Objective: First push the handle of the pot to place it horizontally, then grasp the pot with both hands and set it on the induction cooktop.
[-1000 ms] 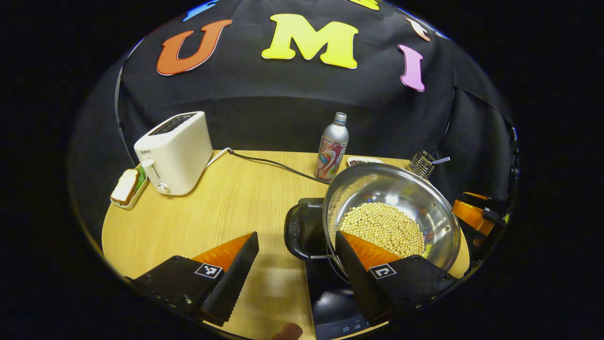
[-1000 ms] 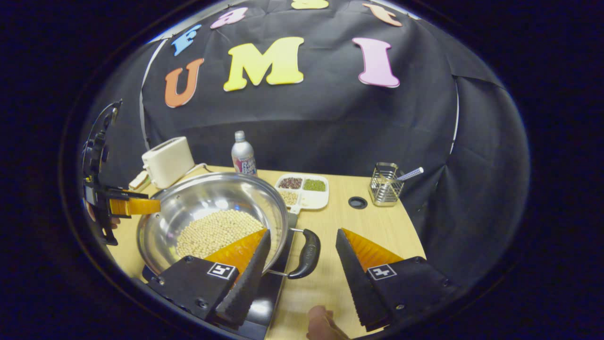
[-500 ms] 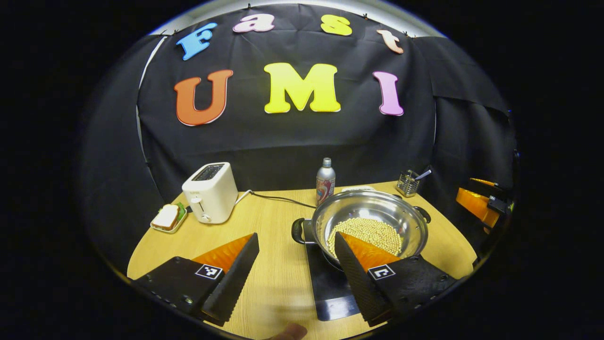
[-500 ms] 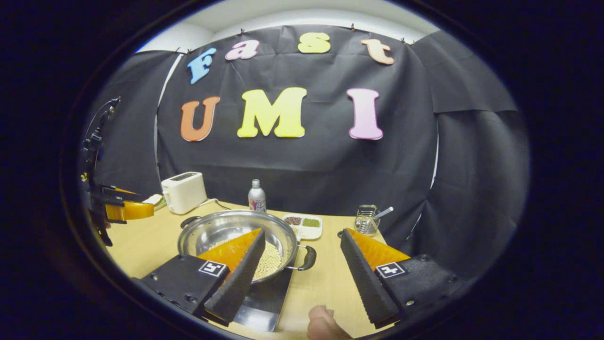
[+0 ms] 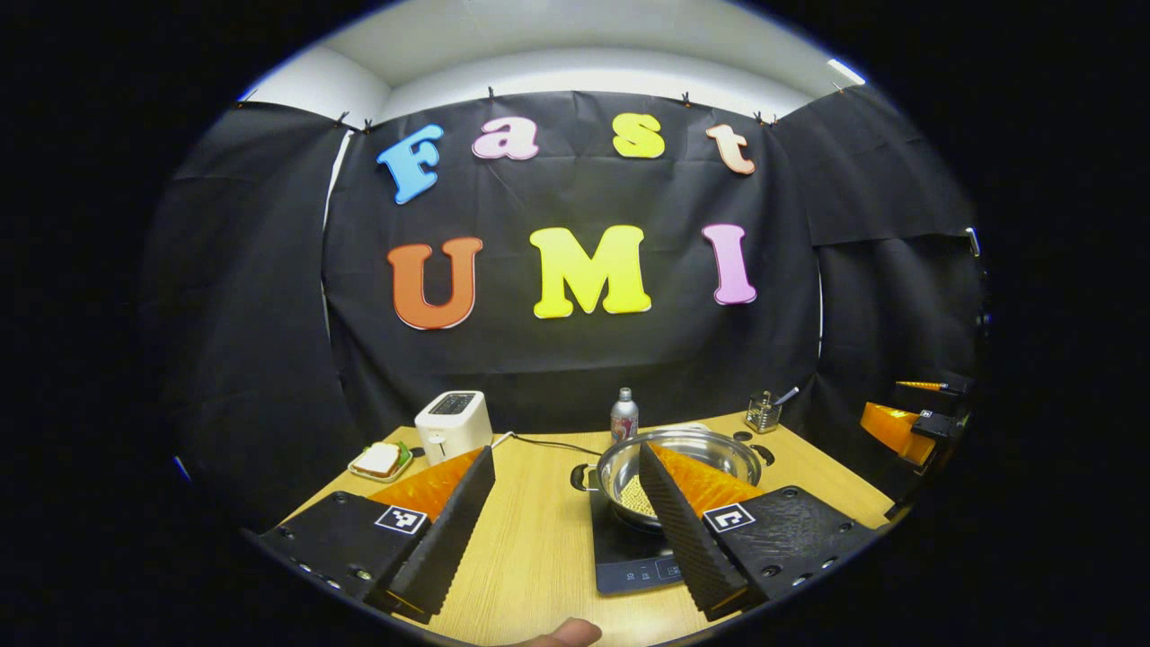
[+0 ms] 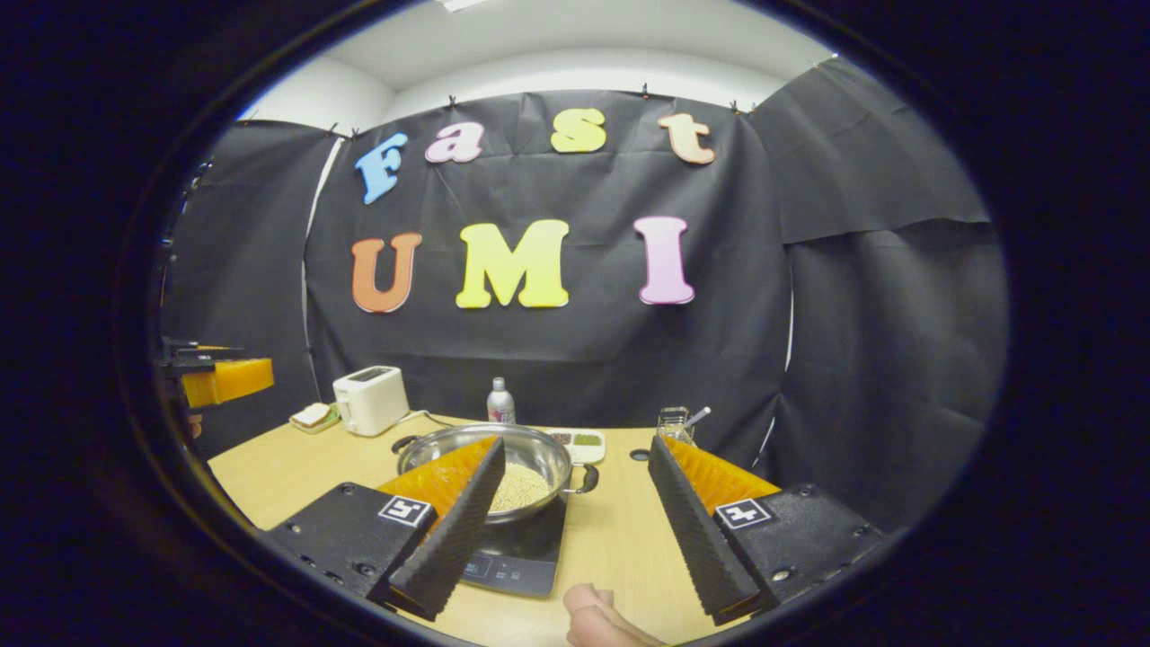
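Note:
The steel pot [image 5: 620, 472], with pale beans in it, sits on the black induction cooktop [image 5: 624, 557] on the wooden table. One black side handle [image 5: 579, 476] points left. In the right gripper view the pot [image 6: 539, 458] rests on the cooktop [image 6: 526, 548], and its handle [image 6: 588, 479] points right. My left gripper [image 5: 566, 526] is open, well back from the pot and holding nothing. My right gripper [image 6: 575, 530] is open too, equally far back and above the table. The right gripper [image 5: 898, 427] appears at the far right of the left view, the left gripper [image 6: 220, 377] at the far left of the right view.
A white toaster [image 5: 454, 424] with its cord, a plate with a sandwich [image 5: 379, 460], a bottle [image 5: 623, 415] and a wire utensil holder [image 5: 764, 412] stand along the back of the table. A divided dish of beans [image 6: 579, 440] lies behind the pot. A thumb [image 6: 593, 620] shows at the bottom.
Both grippers have drawn back and risen away from the pot, so it looks much smaller. The pot stays on the cooktop. Both stayed open.

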### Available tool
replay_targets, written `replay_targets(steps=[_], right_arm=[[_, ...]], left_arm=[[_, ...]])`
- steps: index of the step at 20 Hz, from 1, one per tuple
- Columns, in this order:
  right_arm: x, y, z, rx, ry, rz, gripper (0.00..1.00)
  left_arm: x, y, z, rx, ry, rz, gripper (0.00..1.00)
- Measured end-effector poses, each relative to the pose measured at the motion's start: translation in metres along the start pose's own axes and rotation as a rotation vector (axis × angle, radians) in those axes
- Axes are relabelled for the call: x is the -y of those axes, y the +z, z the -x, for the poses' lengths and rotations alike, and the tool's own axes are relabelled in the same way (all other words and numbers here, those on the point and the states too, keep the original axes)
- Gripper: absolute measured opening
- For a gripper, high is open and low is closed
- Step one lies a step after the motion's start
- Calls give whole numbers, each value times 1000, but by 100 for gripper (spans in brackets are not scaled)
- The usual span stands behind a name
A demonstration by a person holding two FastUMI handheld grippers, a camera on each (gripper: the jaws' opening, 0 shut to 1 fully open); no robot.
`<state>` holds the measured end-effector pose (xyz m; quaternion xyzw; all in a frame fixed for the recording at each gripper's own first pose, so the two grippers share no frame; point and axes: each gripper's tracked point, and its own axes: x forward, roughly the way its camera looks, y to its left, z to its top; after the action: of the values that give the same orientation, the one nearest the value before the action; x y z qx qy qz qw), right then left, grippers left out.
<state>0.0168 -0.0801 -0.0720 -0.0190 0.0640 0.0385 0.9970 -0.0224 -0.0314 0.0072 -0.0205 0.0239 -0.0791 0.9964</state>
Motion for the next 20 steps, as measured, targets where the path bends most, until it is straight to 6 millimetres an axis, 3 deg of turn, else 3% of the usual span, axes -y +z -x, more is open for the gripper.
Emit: replay_targets(steps=[2, 7, 12, 16, 20], right_arm=[[1, 22, 21, 39, -13, -22, 100], [-7, 67, 70, 136, 9, -95, 100], [11, 90, 130, 259, -69, -36, 100], [24, 80, 166, 273, -146, -1, 100], [25, 71, 173, 238, -152, -36, 100]], left_arm=[[0, 16, 17, 39, -18, -4, 96], [-31, 38, 63, 84, 79, 1, 96], [-44, 49, 112, 176, 129, 56, 96], [-31, 51, 146, 224, 85, 49, 95], [-17, 51, 155, 230, 44, 19, 95]])
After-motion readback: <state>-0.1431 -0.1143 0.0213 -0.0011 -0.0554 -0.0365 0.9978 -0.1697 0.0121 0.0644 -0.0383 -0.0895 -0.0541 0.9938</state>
